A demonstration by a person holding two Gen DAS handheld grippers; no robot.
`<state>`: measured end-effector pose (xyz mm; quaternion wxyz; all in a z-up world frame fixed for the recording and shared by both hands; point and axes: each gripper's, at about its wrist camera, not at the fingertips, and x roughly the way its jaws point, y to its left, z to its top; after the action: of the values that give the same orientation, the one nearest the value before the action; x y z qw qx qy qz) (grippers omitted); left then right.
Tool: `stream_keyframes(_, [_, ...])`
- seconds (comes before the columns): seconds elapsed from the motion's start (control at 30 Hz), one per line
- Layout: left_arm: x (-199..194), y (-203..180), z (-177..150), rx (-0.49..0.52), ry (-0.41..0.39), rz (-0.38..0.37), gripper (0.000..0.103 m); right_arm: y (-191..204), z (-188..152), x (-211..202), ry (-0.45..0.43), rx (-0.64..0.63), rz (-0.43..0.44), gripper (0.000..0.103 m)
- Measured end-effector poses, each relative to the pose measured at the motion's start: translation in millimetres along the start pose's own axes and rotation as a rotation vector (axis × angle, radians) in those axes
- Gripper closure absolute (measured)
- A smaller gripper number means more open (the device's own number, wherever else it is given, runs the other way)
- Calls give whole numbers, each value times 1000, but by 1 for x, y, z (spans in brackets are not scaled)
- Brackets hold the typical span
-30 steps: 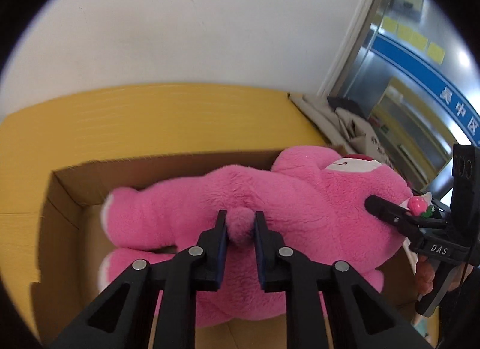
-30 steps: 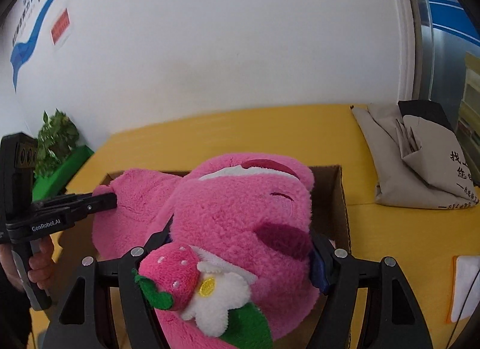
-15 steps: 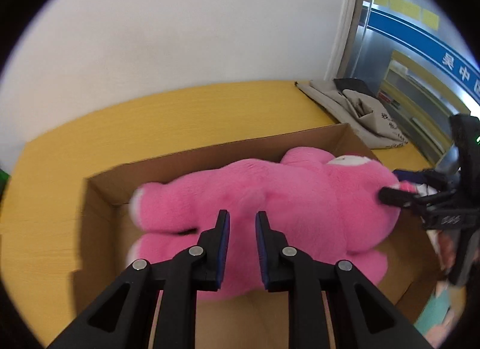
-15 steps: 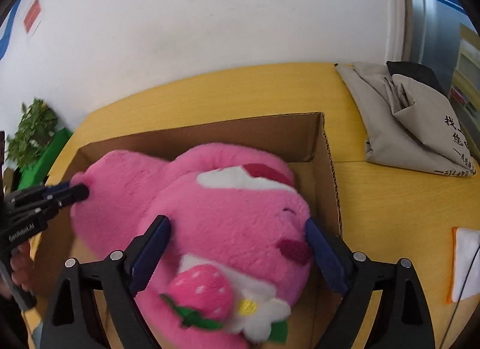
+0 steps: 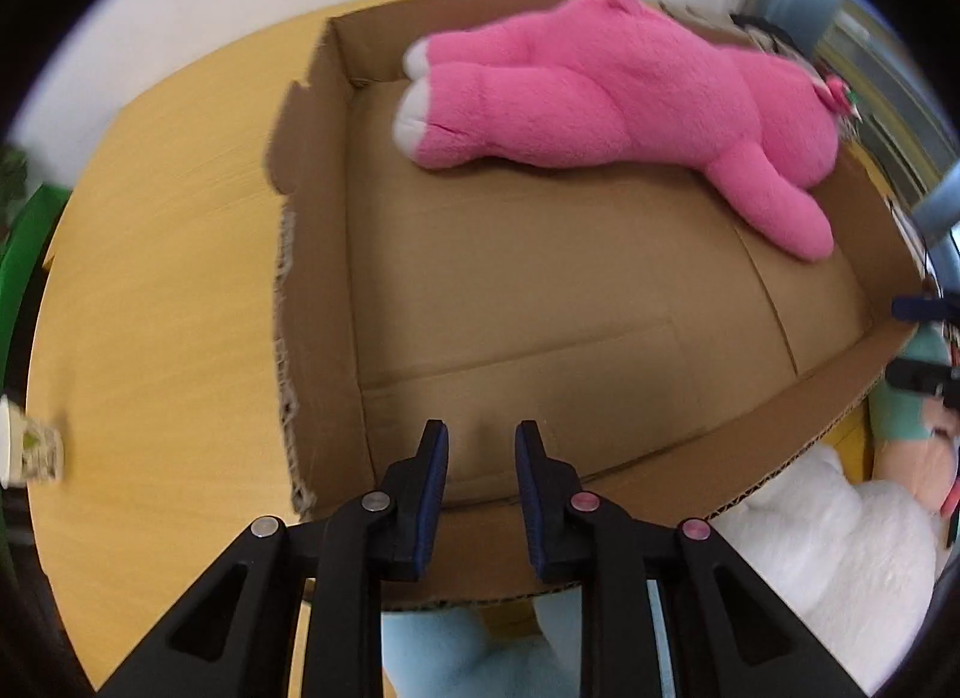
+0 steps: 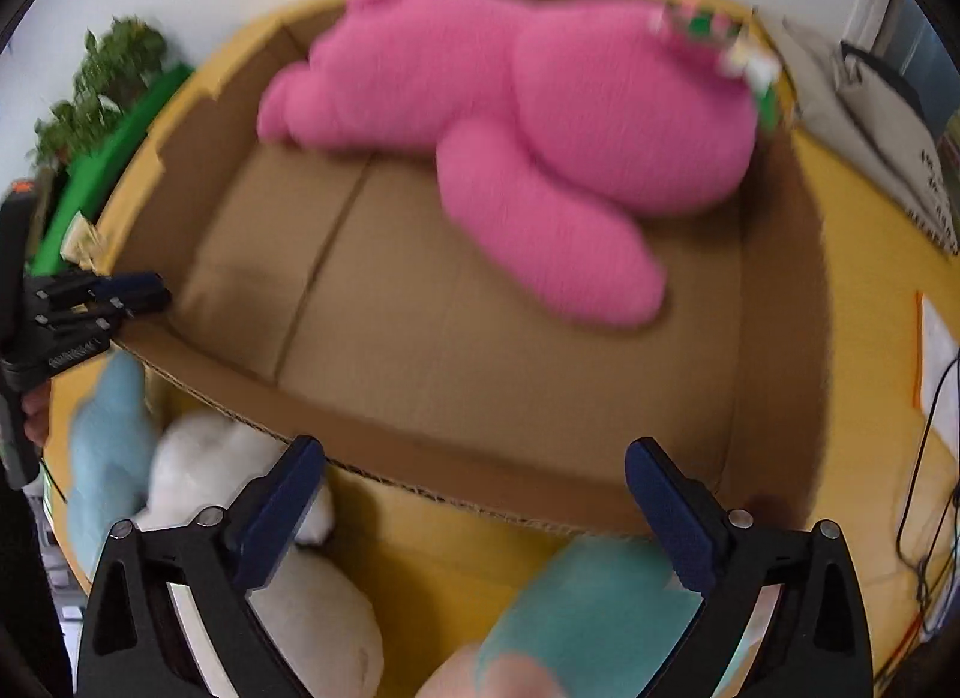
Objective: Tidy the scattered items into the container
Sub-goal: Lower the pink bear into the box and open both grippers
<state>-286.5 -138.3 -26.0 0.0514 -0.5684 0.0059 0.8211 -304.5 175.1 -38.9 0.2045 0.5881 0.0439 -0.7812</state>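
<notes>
Pink bear (image 5: 624, 86) lies in the box (image 5: 324, 302); my left fingers (image 5: 480, 458) nearly together, right fingers (image 6: 474, 488) wide apart, both empty. Blurred reach could snag the rim, shifting it.

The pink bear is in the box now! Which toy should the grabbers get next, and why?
Probably the teal toy. The pink bear already lies in the box, and both grippers are empty. The right gripper is wide open with the teal toy right under its fingers, outside the box. So lowering it onto that toy looks like the shortest next move.
</notes>
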Motion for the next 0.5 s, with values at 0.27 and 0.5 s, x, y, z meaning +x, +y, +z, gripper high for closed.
stream_keyframes(0.27, [-21,1,-39,-7,-40,8,79,12,-46,-11,-76,-25,-38,1])
stream_keyframes(0.5, [-121,-21,-79,-59,-377,10,36,24,-76,-76,-346,30,-118,0])
